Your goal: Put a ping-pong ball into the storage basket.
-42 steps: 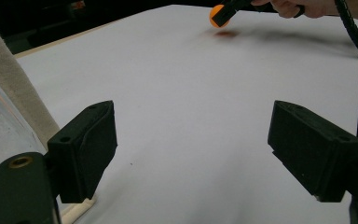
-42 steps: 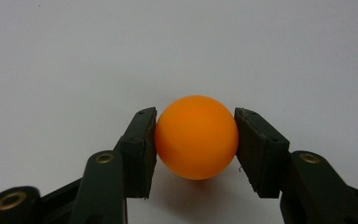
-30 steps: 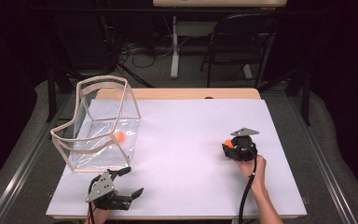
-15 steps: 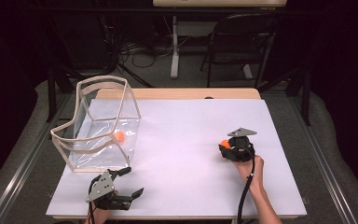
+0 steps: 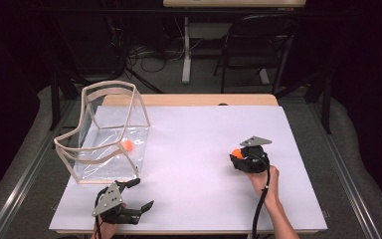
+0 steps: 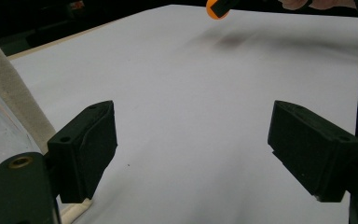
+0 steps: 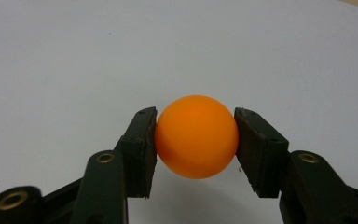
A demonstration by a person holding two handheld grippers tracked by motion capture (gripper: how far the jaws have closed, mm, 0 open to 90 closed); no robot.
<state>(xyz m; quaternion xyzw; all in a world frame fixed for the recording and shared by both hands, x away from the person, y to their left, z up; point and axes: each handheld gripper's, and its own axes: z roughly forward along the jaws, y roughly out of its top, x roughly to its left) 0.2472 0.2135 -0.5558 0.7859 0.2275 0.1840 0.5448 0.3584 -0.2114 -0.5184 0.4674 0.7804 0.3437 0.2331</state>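
Right tongs (image 7: 196,140) — pads pressing both sides of an orange ball (image 7: 196,136), gripping it just above the white bench (image 5: 199,149). Left tongs (image 6: 191,149) — jaws standing wide apart, holding nothing, resting beside a clear bin (image 5: 104,134) containing a second orange ball (image 5: 127,145).

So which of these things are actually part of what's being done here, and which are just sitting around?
Part of the job:
- orange ball, clamped in the right gripper
- clear container, with another orange ball inside
- left gripper, fingers apart, holding nothing, near the container

Just around:
- white table sheet
- folding chair
- cables on the floor
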